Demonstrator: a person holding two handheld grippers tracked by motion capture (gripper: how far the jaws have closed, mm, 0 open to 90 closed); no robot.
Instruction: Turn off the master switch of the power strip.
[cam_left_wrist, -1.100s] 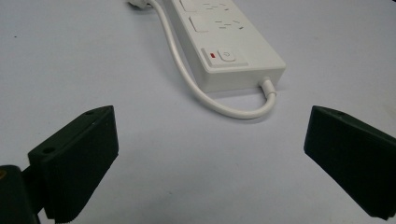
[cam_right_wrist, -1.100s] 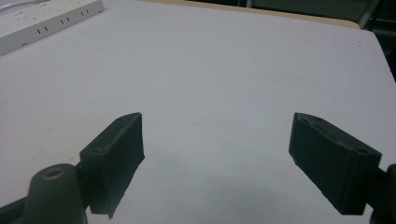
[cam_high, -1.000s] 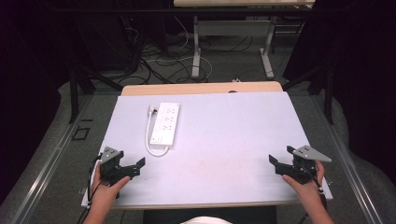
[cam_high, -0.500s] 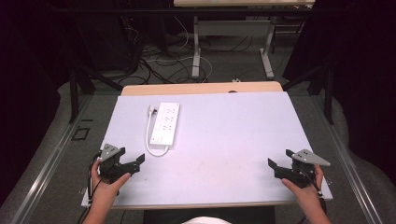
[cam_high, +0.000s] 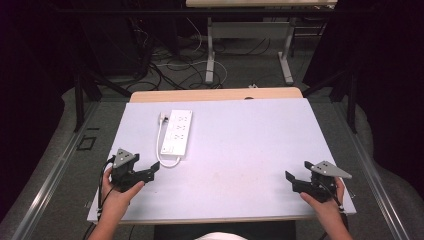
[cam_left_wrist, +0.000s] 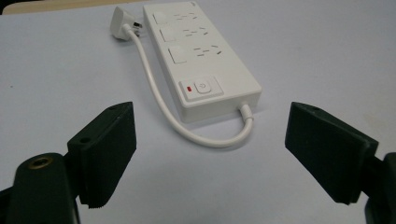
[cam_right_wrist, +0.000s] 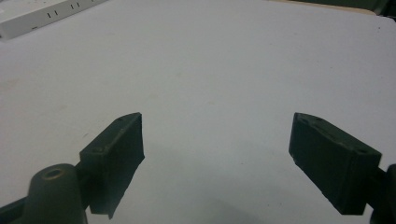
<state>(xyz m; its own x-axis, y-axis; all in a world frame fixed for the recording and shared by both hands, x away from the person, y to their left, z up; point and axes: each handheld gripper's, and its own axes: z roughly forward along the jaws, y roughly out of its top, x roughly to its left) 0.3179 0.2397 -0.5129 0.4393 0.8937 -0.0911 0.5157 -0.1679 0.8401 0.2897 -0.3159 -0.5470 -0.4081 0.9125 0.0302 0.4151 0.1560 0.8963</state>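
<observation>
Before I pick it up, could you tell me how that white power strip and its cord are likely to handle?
The power strip looks like a rigid, flat plastic box, so it should probably lift stiffly and slide rather than roll. Its cord lies in a loose curve, so it will likely flop, with the plug dangling. The smooth casing may be slippery between the open jaws.

The high view is looking forward and down from above the person's side, taking in the whole table (cam_high: 240, 145) from well back. The left gripper view is riding low, just above the tabletop, facing the power strip (cam_left_wrist: 201, 60) nearby. The right gripper view is sitting equally low, facing across bare table, catching that same strip (cam_right_wrist: 42, 16) at its far upper left corner.
</observation>
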